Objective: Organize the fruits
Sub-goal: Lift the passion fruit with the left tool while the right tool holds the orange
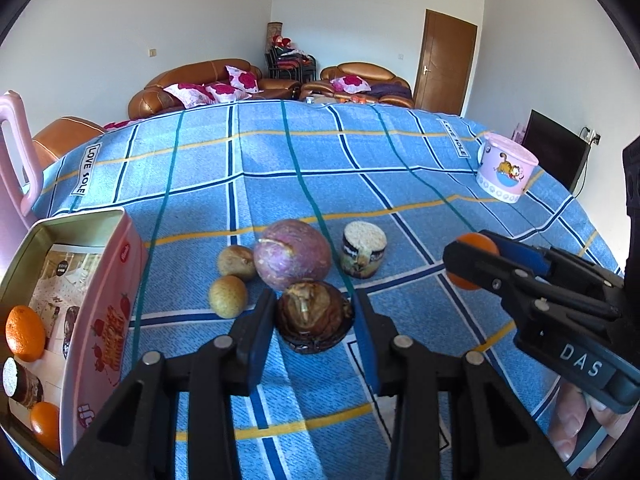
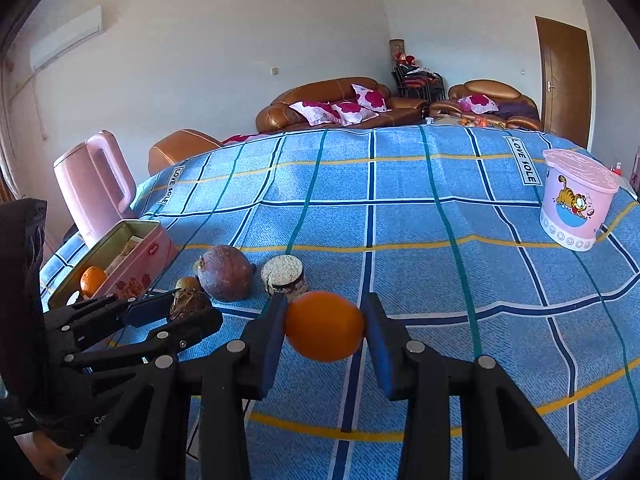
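My left gripper (image 1: 314, 309) is shut on a dark brown round fruit (image 1: 312, 318) with a dried, wrinkled top, low over the blue checked cloth. In the right wrist view the same left gripper (image 2: 194, 309) holds the brown fruit (image 2: 186, 302) at the left. My right gripper (image 2: 324, 322) is shut on an orange (image 2: 324, 328), held just above the cloth; in the left wrist view this right gripper (image 1: 471, 257) and the orange (image 1: 476, 246) are at the right. Behind the brown fruit lie a purple round fruit (image 1: 292, 254) and two small greenish-brown fruits (image 1: 236, 262) (image 1: 228, 296).
An open pink tin box (image 1: 102, 292) at the left holds two oranges (image 1: 25, 334) (image 1: 45, 426) and a dark round cake (image 1: 20, 380). A small crumb-topped cake (image 1: 364, 254) stands right of the purple fruit. A pink cartoon bucket (image 2: 576, 200) and a pink kettle (image 2: 94, 184) stand on the table's far sides.
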Action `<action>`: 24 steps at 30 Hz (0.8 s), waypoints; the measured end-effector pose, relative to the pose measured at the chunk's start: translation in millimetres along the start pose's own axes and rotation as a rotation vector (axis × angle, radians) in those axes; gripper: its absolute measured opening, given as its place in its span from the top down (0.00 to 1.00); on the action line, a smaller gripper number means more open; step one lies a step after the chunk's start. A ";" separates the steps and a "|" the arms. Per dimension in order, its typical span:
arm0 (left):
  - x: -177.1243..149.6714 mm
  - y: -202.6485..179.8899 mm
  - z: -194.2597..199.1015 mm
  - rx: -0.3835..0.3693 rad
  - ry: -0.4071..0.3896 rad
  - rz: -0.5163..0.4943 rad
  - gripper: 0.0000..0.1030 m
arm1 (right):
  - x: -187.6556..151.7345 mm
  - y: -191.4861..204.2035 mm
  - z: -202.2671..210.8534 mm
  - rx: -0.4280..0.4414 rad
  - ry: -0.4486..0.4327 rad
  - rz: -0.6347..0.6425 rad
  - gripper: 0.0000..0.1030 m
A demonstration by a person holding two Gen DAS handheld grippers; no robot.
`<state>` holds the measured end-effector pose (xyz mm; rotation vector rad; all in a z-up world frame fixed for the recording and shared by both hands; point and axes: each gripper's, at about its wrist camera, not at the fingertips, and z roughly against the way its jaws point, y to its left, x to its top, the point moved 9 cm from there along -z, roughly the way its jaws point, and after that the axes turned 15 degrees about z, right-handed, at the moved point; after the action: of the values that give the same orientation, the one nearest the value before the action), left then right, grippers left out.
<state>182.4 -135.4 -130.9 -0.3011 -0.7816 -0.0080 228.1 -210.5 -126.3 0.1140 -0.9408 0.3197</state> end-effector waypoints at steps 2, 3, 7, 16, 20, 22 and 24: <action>1.1 0.7 2.3 0.004 -0.013 0.000 0.61 | 1.0 0.8 1.8 0.002 -0.010 0.002 0.61; 1.5 0.1 2.6 0.003 -0.018 -0.001 0.61 | 1.5 1.3 2.4 0.004 -0.014 0.004 0.61; 3.3 1.8 6.2 0.007 -0.037 0.002 0.61 | 3.4 1.8 5.2 0.009 -0.029 0.007 0.61; 6.1 2.0 13.1 0.014 -0.076 -0.001 0.61 | 6.0 2.7 9.8 0.011 -0.058 0.012 0.61; 7.2 2.2 15.5 0.015 -0.090 -0.002 0.61 | 6.2 3.0 12.4 0.009 -0.070 0.014 0.61; 7.8 2.1 17.3 0.014 -0.099 -0.002 0.61 | 6.8 3.2 13.9 0.008 -0.078 0.017 0.61; 8.3 2.7 19.7 0.014 -0.109 -0.001 0.61 | 7.7 3.4 15.8 0.006 -0.087 0.020 0.61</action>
<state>175.1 -126.7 -112.6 -0.2894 -0.8900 0.0130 219.0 -209.3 -110.9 0.1246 -1.0275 0.3377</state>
